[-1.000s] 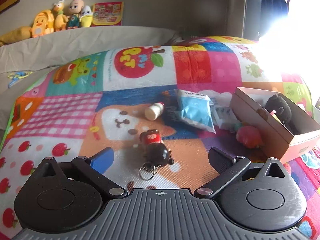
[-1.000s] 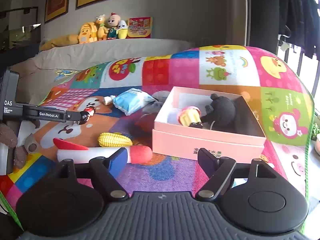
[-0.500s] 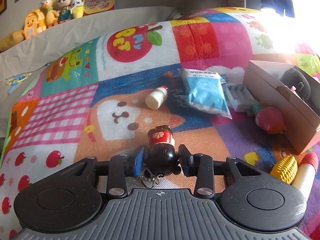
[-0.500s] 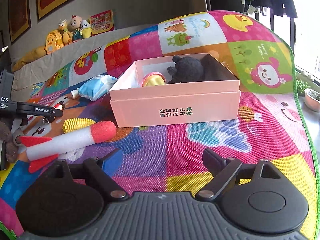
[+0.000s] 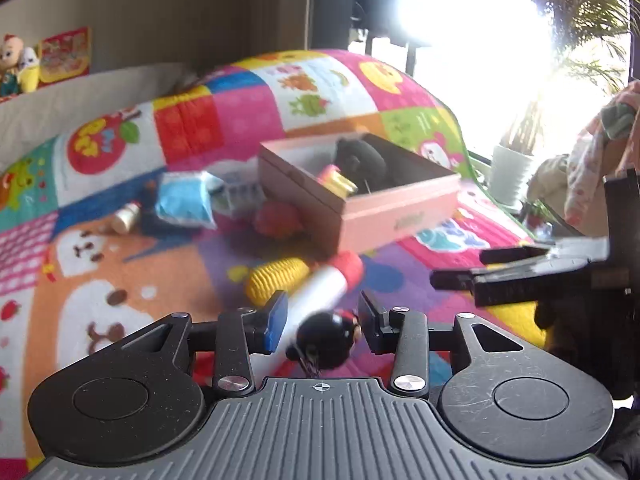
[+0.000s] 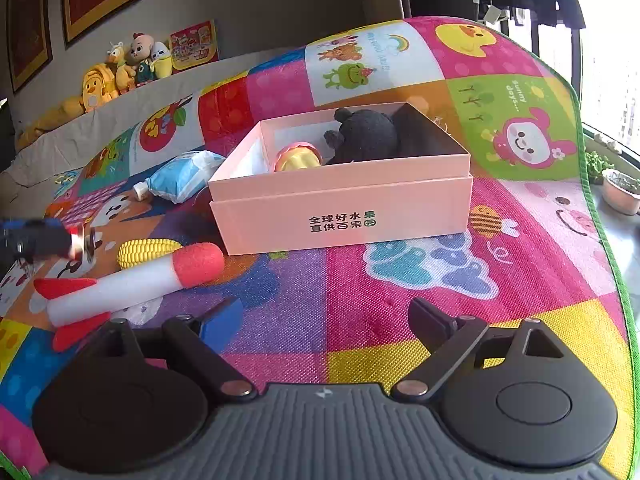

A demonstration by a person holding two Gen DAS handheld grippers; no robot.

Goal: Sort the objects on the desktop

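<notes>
Lifted off the mat now, the little doll [image 5: 326,336] that lay on the bread-face patch a second ago rides between the fingers of the left tool [image 5: 322,322], and the whole view has swung right toward the box. That tool is closed narrow on the doll's round, glossy black head, its red cap pointing forward and a key ring dangling under it.

Beneath everything spreads the play mat [image 6: 400,280], a woven patchwork of bright cartoon squares. On it sits the pink box [image 6: 344,208], a stiff cardboard rectangle with dark printed characters on its front wall; it lies ahead and to the right of the doll, well apart from it. Inside the box rest a fuzzy black plush bear [image 6: 366,136] and, just beside it, a yellow cupcake toy [image 6: 298,156] with a pink frill.

Nearer the left tool, just ahead of the doll, lies a foam rocket [image 6: 132,280]: white cylinder, rounded red nose, red fins. Touching its far side is a ridged yellow corn cob [image 6: 148,251]. Farther back lie a crinkly blue packet [image 6: 182,176] and a small pale bottle [image 5: 126,218].

The right tool [image 6: 324,320] hovers over the mat with its fingers spread wide, nothing between them.
</notes>
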